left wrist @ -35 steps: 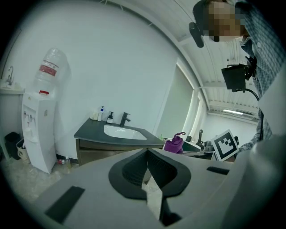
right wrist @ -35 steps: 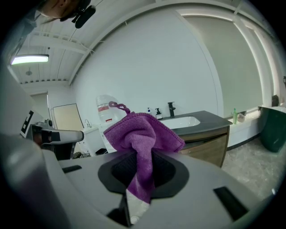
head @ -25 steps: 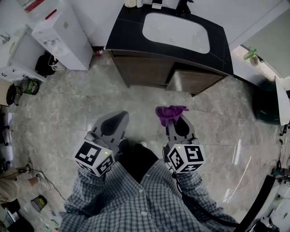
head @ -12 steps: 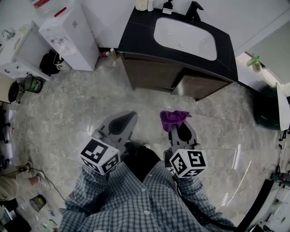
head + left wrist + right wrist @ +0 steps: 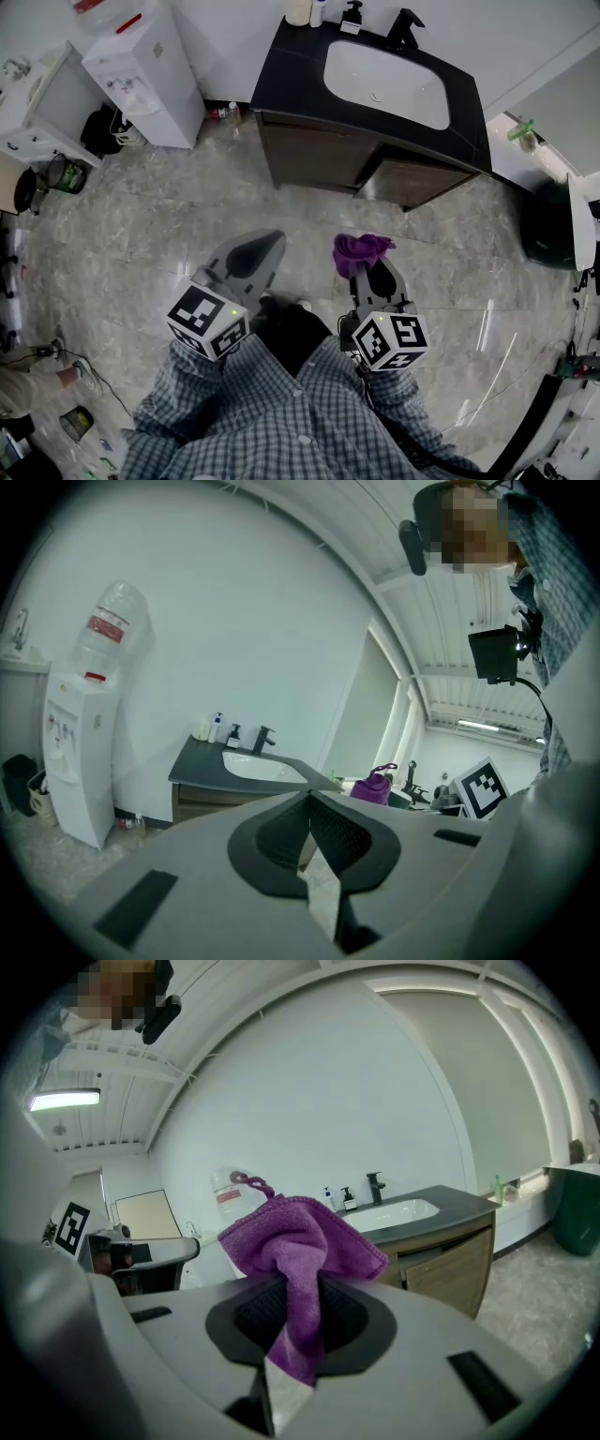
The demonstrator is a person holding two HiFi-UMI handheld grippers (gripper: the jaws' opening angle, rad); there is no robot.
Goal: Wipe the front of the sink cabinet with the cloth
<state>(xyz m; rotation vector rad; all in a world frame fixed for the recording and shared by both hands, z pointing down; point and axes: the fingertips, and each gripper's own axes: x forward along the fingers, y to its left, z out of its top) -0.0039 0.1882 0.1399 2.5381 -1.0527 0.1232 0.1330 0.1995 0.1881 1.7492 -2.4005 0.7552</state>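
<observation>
sink cabinet (image 5: 319, 155), water dispenser (image 5: 150, 80) on floor (image 5: 141, 225)

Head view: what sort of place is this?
Most likely a washroom or utility corner in a workplace. A dark-topped sink cabinet carries a white basin and a black tap. A water dispenser stands beside it, on a polished stone-look floor.

Count: 2 sets of tongs (left tongs (image 5: 262, 246), right tongs (image 5: 367, 267)), 1 purple cloth (image 5: 360, 249), 1 sink cabinet (image 5: 319, 155), 1 basin (image 5: 384, 70), 1 faucet (image 5: 405, 26), 3 containers (image 5: 319, 11) on the desk (image 5: 281, 66), 1 water dispenser (image 5: 141, 66).
</observation>
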